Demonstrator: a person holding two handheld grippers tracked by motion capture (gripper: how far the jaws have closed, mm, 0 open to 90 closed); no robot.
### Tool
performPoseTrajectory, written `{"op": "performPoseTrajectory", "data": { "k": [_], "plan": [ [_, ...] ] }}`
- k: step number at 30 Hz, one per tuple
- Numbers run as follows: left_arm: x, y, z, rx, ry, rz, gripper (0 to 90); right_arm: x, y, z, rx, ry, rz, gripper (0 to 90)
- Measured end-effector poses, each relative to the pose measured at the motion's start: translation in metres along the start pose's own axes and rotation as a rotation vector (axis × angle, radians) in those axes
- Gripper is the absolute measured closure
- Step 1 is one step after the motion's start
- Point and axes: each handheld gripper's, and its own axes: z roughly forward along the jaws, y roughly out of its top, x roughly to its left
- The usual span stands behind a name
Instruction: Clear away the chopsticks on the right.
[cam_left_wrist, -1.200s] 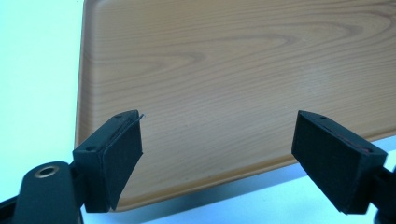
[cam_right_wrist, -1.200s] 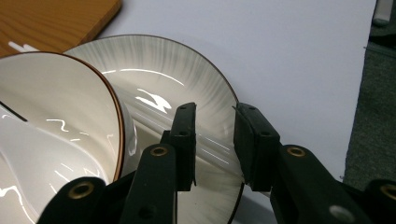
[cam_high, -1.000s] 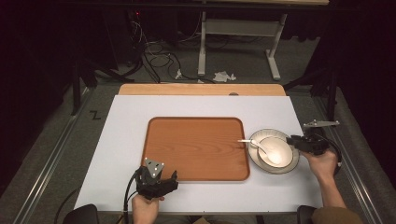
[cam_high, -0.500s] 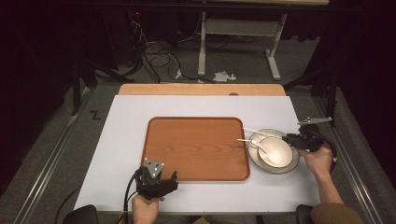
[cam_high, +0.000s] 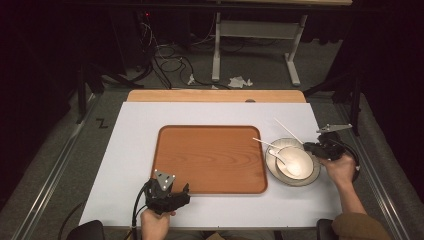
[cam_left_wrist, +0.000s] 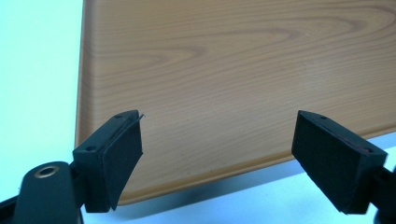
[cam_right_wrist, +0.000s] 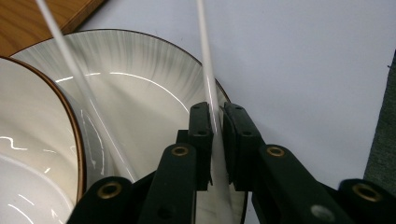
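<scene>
My right gripper (cam_right_wrist: 215, 116) is shut on a thin white chopstick (cam_right_wrist: 205, 56); its jaws have just been closing and now pinch the stick near its end. The stick slants up and away from the gripper (cam_high: 307, 146) over the plate's far rim (cam_high: 289, 131). A second white chopstick (cam_right_wrist: 79, 79) lies across the grey-white plate (cam_right_wrist: 140, 70), which holds a white bowl (cam_high: 296, 161) with a white spoon (cam_high: 277, 156) in it. The wooden tray (cam_high: 210, 157) lies mid-table. My left gripper (cam_left_wrist: 217, 140) stands open, with nothing between its pads, over the tray's near left corner (cam_high: 169, 190).
The white table top (cam_high: 135, 145) has a wooden strip (cam_high: 215, 96) along its far edge. Metal rails run along both sides of the table. Beyond it, cables and a desk frame (cam_high: 255, 35) stand on the dark floor.
The right jaws have closed onto the chopstick, and that hand has shifted slightly toward the plate's far rim. The left hand and gripper have not moved.
</scene>
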Motion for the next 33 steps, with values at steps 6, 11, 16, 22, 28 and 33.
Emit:
{"op": "performPoseTrajectory", "data": {
  "k": [6,11,16,22,28,33],
  "plan": [
    [-0.001,0.000,0.000,0.000,0.002,0.002,16.5,0.001,0.001,-0.004,-0.032,-0.003,0.007,84.9],
    [-0.001,0.001,0.001,-0.003,-0.003,0.006,16.5,0.005,0.002,-0.011,-0.067,-0.005,-0.007,85.1],
    [-0.003,0.002,0.003,-0.001,-0.009,0.013,16.5,0.010,0.002,-0.021,-0.091,0.002,-0.013,85.1],
    [-0.006,0.006,0.006,-0.007,-0.024,0.028,16.5,0.018,-0.002,-0.035,-0.126,0.007,-0.016,85.1],
    [-0.010,0.012,0.010,-0.015,-0.051,0.053,16.5,0.028,-0.007,-0.048,-0.147,-0.001,-0.016,85.1],
    [-0.014,0.016,0.014,-0.018,-0.075,0.074,16.5,0.036,-0.013,-0.060,-0.174,0.012,0.001,85.1]
  ]
}}
